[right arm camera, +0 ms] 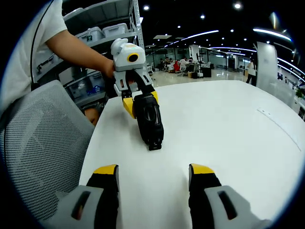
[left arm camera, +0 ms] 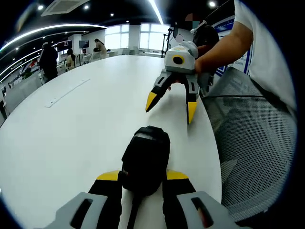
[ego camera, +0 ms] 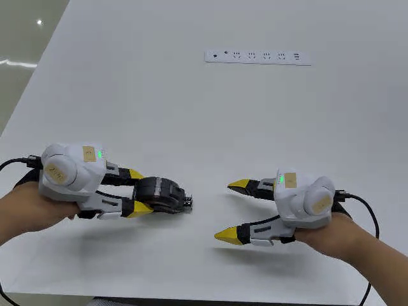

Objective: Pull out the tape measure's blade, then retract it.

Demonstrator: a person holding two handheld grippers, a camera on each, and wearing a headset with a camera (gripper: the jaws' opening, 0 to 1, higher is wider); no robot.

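Observation:
A black tape measure (ego camera: 162,194) lies on the white table (ego camera: 210,115), its blade end pointing right. My left gripper (ego camera: 139,191) is shut on its case; the left gripper view has the tape measure (left arm camera: 145,160) clamped between the yellow fingertips (left arm camera: 108,176). My right gripper (ego camera: 234,210) stands open a short way to the right, jaws aimed at the tape measure. The right gripper view looks past its yellow fingertips (right arm camera: 106,170) at the tape measure (right arm camera: 150,119) ahead, with nothing between them. No blade shows pulled out.
A white power strip (ego camera: 257,57) lies flat at the far side of the table. A grey mesh chair (right arm camera: 43,152) stands by the table's near edge. Cables (ego camera: 363,210) trail from both grippers. People stand far off in the room.

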